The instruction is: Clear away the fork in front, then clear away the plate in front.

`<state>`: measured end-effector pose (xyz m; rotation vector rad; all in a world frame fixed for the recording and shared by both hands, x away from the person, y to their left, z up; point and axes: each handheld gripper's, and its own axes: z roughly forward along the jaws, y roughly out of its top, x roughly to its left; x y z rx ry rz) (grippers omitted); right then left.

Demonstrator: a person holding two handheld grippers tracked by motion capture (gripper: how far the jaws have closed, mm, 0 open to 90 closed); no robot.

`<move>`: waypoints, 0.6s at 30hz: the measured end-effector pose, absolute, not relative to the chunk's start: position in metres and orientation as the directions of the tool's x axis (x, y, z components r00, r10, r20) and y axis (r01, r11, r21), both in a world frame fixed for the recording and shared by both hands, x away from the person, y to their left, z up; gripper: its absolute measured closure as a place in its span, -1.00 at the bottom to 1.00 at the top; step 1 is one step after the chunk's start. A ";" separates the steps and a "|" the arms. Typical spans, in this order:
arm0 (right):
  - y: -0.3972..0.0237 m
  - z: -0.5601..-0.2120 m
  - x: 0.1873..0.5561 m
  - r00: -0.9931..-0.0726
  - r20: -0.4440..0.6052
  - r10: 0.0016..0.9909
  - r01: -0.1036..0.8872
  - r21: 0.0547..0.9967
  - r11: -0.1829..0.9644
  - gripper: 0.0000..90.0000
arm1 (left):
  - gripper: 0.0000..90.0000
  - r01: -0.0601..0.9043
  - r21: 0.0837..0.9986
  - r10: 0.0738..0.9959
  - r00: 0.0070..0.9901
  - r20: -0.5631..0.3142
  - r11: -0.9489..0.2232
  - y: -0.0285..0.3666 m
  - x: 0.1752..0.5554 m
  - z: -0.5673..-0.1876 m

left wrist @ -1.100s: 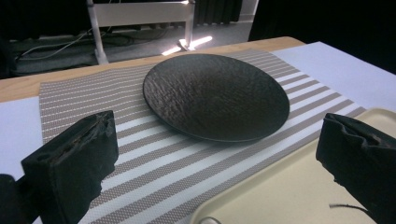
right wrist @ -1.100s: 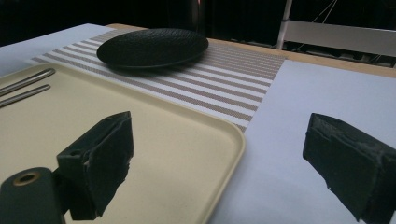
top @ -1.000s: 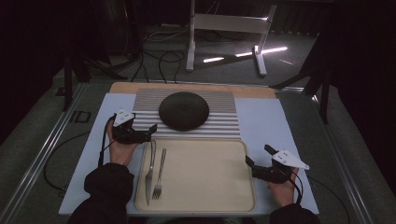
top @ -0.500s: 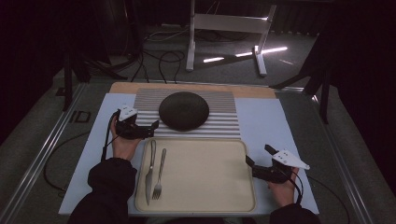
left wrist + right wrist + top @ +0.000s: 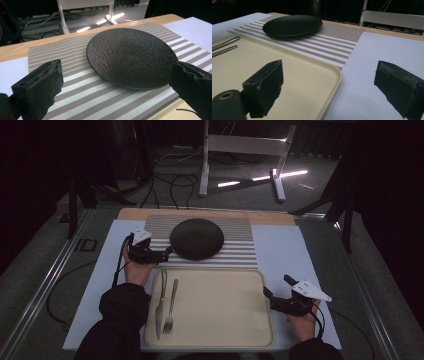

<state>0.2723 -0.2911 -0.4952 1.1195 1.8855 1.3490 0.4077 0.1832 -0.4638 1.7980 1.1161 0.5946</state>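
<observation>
High view first: the dark plate [image 5: 196, 238] sits on a striped placemat [image 5: 240, 247] towards the far side of the table. Just in front of the mat lies a cream tray [image 5: 220, 307], with a knife [image 5: 160, 303] and a fork [image 5: 170, 307] side by side along its left edge. The left gripper [image 5: 167, 252] lies on the mat's left part, its tips right at the plate's left rim; whether they touch the rim I cannot tell from up here. The right gripper [image 5: 275, 291] rests on the pale table cover [image 5: 280, 245] just off the tray's right edge, well apart from the plate, and holds nothing.

Left gripper view: the plate [image 5: 130, 56] lies flat on the striped placemat [image 5: 75, 85], its rough, dark surface close ahead. The two black jaws stand spread wide, one at the lower left over the mat, the other at the right, close against the plate's near rim. The left gripper [image 5: 116, 78] grips nothing. A corner of the tray [image 5: 175, 113] shows at the bottom right.

Right gripper view: the jaws of the right gripper [image 5: 332, 85] are spread wide and empty, one over the tray [image 5: 294, 70], the other over the table cover [image 5: 374, 50]. The plate [image 5: 293, 24] rests far off on the placemat [image 5: 329, 45], and the handles of the knife [image 5: 225, 42] and the fork [image 5: 224, 50] lie at the left edge.
</observation>
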 end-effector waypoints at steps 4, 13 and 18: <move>-0.291 -0.495 0.273 -0.497 0.025 0.868 0.305 0.941 0.148 -0.81 | -1.00 0.451 0.872 0.875 0.480 -0.056 -0.191 0.181 0.415 -0.466; -0.290 -0.496 0.273 -0.502 0.025 0.865 0.304 0.941 0.149 -0.81 | -1.00 0.497 0.847 0.872 0.481 -0.087 -0.189 0.176 0.432 -0.473; -0.292 -0.496 0.273 -0.498 0.027 0.867 0.304 0.942 0.145 -0.81 | -1.00 0.524 0.834 0.873 0.473 -0.114 -0.175 0.174 0.443 -0.479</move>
